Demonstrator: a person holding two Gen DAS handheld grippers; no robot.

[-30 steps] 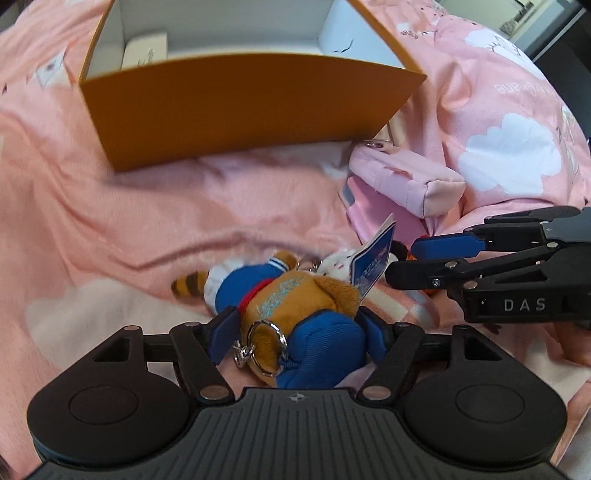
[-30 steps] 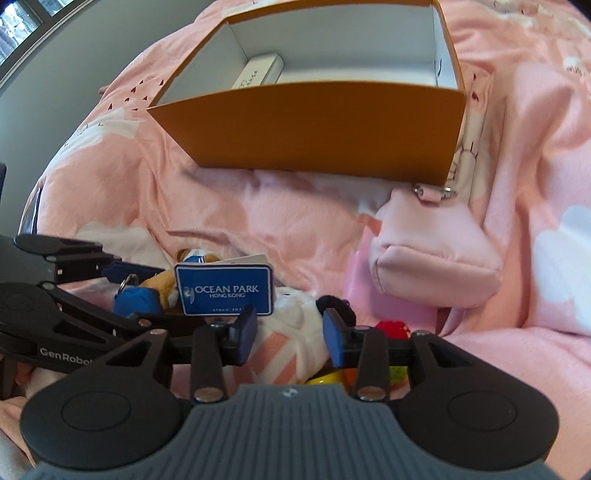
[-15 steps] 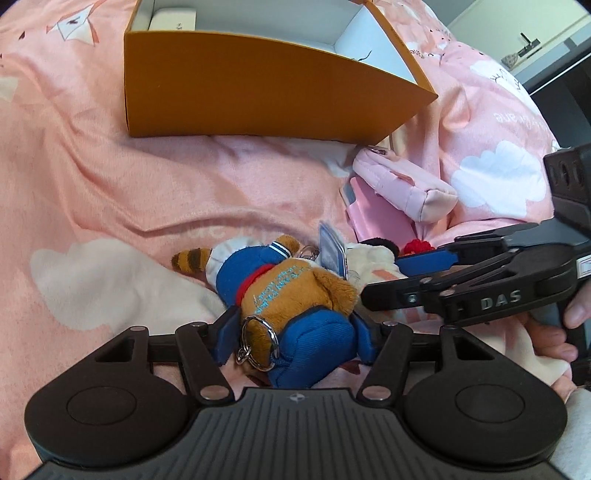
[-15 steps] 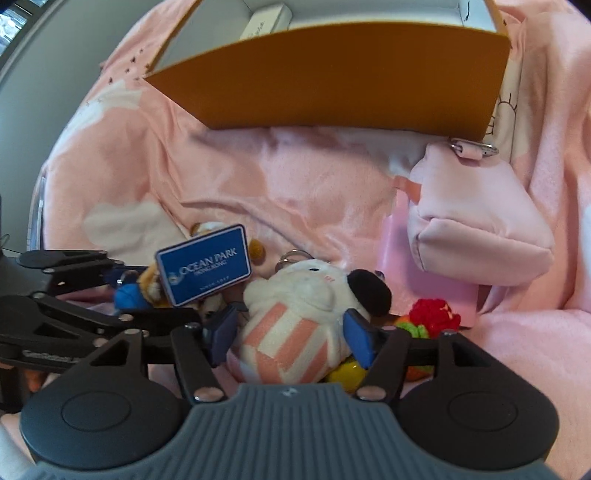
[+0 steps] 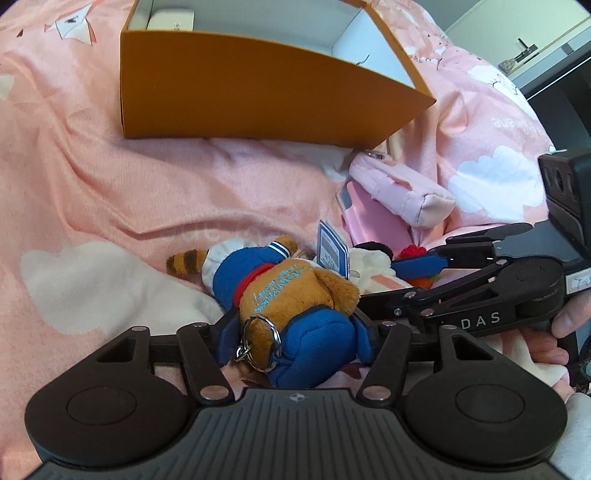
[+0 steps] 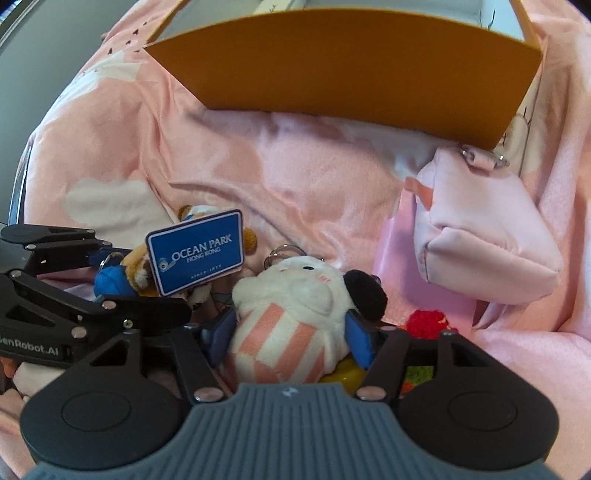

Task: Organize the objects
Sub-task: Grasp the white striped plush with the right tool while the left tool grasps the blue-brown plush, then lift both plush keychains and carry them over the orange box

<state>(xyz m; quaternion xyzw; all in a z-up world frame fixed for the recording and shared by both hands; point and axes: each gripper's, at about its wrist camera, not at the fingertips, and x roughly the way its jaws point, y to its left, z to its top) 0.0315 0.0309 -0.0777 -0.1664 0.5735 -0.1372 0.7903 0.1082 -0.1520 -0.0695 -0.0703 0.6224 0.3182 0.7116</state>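
Note:
My left gripper (image 5: 295, 339) is shut on a brown plush keychain in blue clothes (image 5: 291, 299) with a striped tail and a blue Ocean Park tag (image 6: 195, 254). My right gripper (image 6: 288, 332) is shut on a white plush with pink stripes and a black ear (image 6: 295, 314); it also shows in the left wrist view (image 5: 373, 266). Both plushes are low over the pink blanket, side by side. An open orange box (image 5: 258, 92) stands beyond them with a small white box (image 5: 170, 18) inside.
A pink pouch (image 6: 480, 236) lies right of the plushes on a flat pink item (image 6: 395, 266), close to the box corner. A red, green and yellow knitted toy (image 6: 424, 321) lies under my right gripper. The pink cloud-print blanket (image 5: 92, 184) is wrinkled.
Both grippers have closed in on their plushes and moved toward the box. The right gripper, open and short of the white plush a second ago, now grips it.

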